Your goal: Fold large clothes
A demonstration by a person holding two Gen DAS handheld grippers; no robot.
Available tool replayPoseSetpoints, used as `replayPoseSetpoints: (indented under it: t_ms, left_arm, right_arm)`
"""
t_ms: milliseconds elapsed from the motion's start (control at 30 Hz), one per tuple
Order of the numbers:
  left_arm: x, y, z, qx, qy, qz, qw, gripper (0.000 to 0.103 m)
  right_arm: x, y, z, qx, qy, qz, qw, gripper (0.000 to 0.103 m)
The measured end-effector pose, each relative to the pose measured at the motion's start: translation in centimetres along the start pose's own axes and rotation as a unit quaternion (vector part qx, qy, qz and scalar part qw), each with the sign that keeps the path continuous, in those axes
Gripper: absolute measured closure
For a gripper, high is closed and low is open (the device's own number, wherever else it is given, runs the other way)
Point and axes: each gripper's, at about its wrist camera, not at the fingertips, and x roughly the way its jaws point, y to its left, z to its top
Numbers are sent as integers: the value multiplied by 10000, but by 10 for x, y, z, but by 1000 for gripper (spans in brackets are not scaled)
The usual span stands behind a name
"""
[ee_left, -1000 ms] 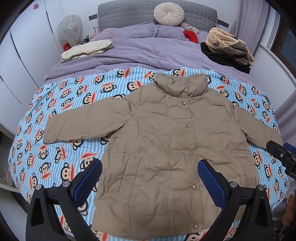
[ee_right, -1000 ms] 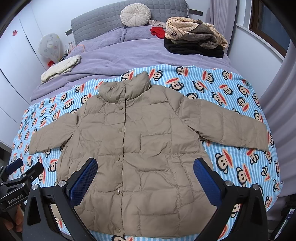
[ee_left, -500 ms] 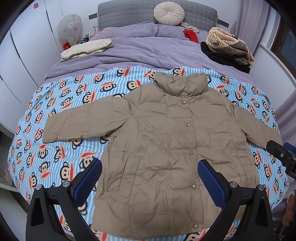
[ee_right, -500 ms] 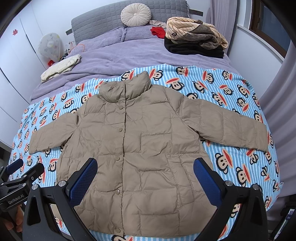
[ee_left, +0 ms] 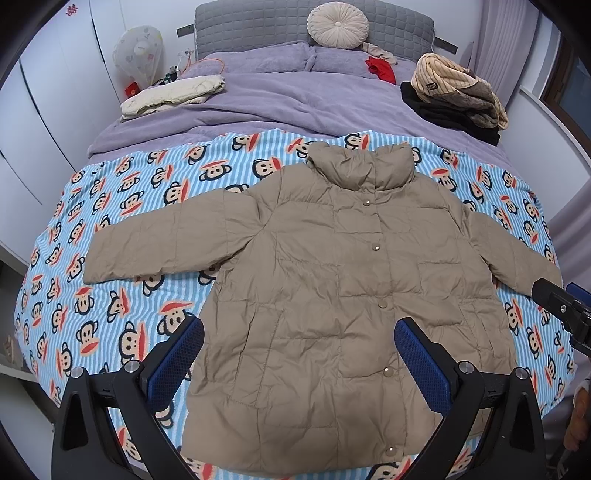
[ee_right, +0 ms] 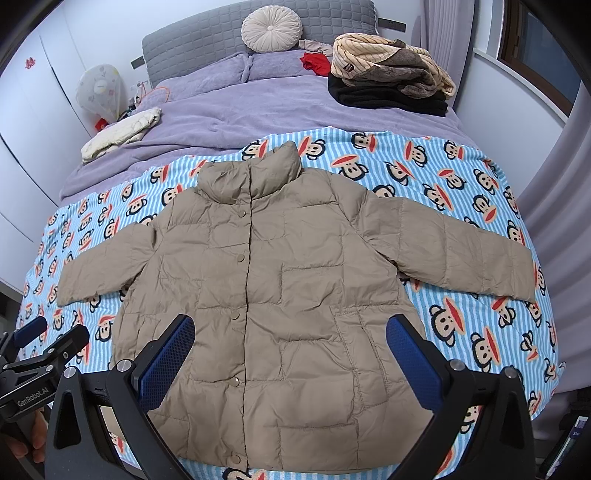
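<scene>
**Jacket spread flat, both grippers held apart above its hem**

Jacket (ee_left: 332, 295) first: I see a tan quilted puffer lying front-up on the monkey-print blanket (ee_left: 122, 229), snapped shut down the middle, collar toward the headboard (ee_left: 240, 22) and both sleeves stretched out sideways. Its hem lies at the near edge of the bed.

My left gripper (ee_left: 298, 363) hangs over the lower part of the jacket with its blue pads (ee_left: 173, 363) spread wide, nothing between them. My right gripper (ee_right: 290, 363) is the same: pads (ee_right: 413, 363) wide apart, hovering over the hem area, gripping nothing. I cannot tell whether either one touches the fabric. In the left view the right gripper's tip pokes in at the edge, near the cuff of the sleeve on that side.

Beyond the blanket I see the purple duvet (ee_right: 258, 107), a round cream cushion (ee_left: 338, 27) against the headboard, a folded cream garment (ee_left: 173, 94) on one side and a pile of clothes (ee_right: 388, 77), striped over black, on the other.
</scene>
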Motion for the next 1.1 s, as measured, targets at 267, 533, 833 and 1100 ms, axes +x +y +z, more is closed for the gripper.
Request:
replayPoseSetpoints:
  t_ms: [267,533,833,1100]
  left_arm:
    - [7,-3,-6,-36,105,-105,9999,0]
    - [24,14,-3,-154,382,-179,9990,0]
    - [54,67,4,-662,675,-565,9939,0]
    - [102,154,9,-1522,670,-988,9811,0]
  right_arm:
    - [2,0,1,3,32,0,10000,0]
    - [15,11,-3,97,234,13,9997,0]
    - [42,47,3,-9,494,0,9988,0]
    - [68,106,5,-396,668,424,9961,0]
